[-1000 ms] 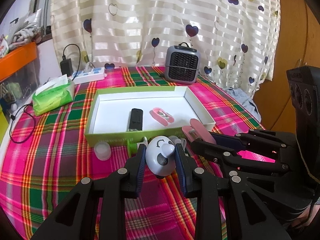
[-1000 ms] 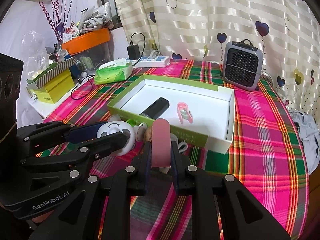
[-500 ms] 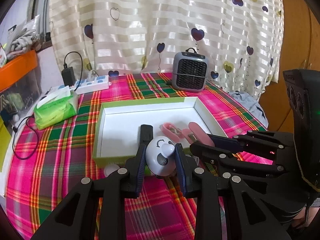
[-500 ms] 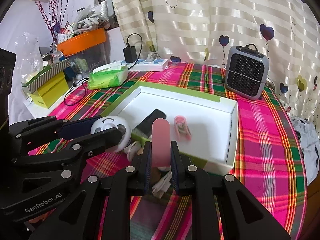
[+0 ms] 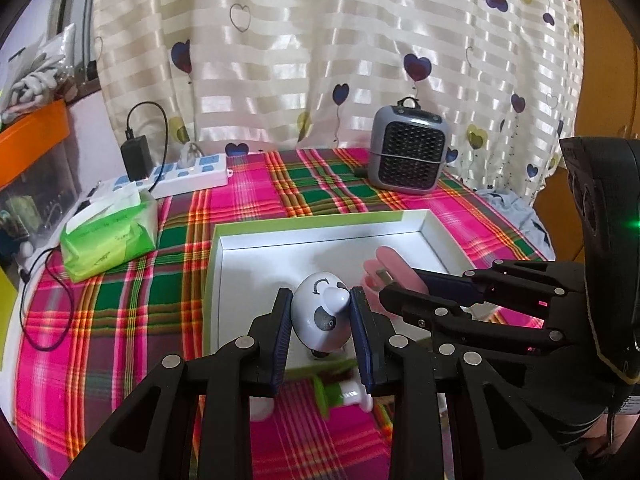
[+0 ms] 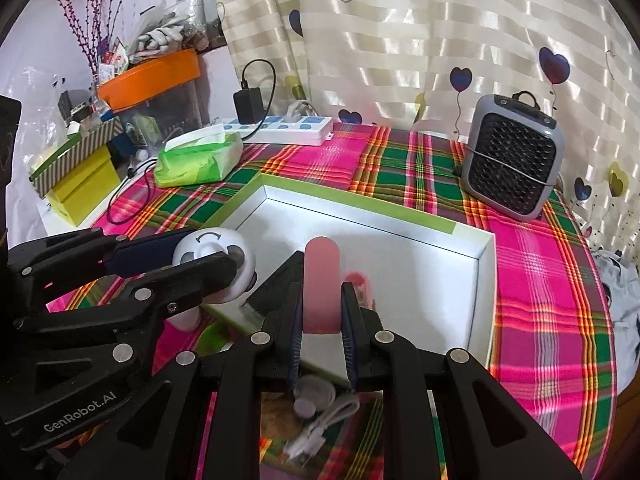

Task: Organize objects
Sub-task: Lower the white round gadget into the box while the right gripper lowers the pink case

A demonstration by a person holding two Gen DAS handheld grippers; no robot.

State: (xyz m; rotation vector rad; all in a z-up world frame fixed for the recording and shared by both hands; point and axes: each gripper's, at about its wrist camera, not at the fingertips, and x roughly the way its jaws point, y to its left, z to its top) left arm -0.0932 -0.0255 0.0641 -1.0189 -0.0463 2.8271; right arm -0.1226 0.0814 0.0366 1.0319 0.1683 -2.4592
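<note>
My left gripper (image 5: 322, 320) is shut on a white panda-faced round gadget (image 5: 322, 314) and holds it over the near edge of the green-rimmed white box (image 5: 320, 222). My right gripper (image 6: 322, 312) is shut on a pink oblong case (image 6: 322, 280), held over the box (image 6: 486, 276) beside the left one. The gadget (image 6: 212, 254) and left gripper show at left in the right wrist view; the pink case (image 5: 394, 266) shows at right in the left wrist view. Another pink item (image 6: 358, 282) lies in the box, mostly hidden.
A grey mini heater (image 5: 408, 154), a white power strip (image 5: 188, 174) with a charger and a green tissue pack (image 5: 108, 230) stand beyond the box on the plaid cloth. A white cable (image 6: 320, 428) and small round pieces (image 6: 314, 398) lie before the box. Yellow boxes (image 6: 82, 184) sit at left.
Both grippers have moved forward with their objects, from in front of the box to over its near edge. The black item in the box is now hidden behind them.
</note>
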